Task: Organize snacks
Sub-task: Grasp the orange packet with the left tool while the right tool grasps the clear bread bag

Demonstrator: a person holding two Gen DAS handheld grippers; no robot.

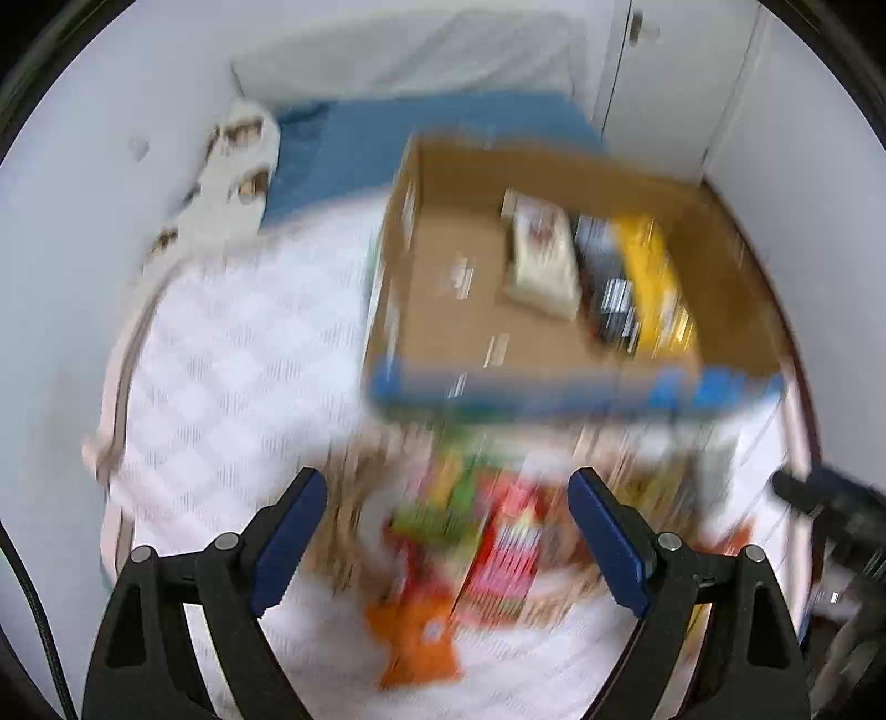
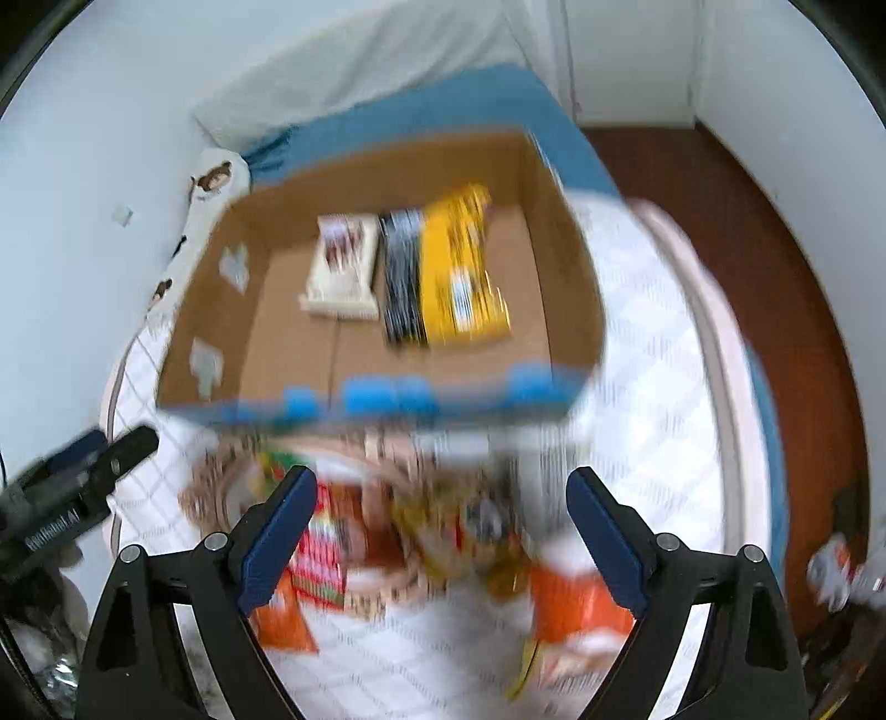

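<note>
A shallow cardboard box (image 1: 443, 288) (image 2: 288, 332) with a blue front edge lies on a white quilted bed. Inside it sit a cream packet (image 1: 542, 255) (image 2: 343, 266), a dark packet (image 1: 609, 288) (image 2: 401, 277) and a yellow packet (image 1: 659, 282) (image 2: 459, 266), side by side. In front of the box lies a blurred heap of snack packs (image 1: 476, 531) (image 2: 410, 531), red, green and orange. My left gripper (image 1: 448, 537) hangs open above the heap, nothing between its blue pads. My right gripper (image 2: 443, 531) is open over the same heap, also holding nothing.
The white quilt (image 1: 232, 376) (image 2: 653, 399) has a blue blanket (image 1: 387, 138) (image 2: 443, 105) and a pillow (image 1: 398, 50) behind the box. White walls stand on the left. Brown floor (image 2: 775, 266) runs along the bed's right side. Each gripper shows at the other view's edge.
</note>
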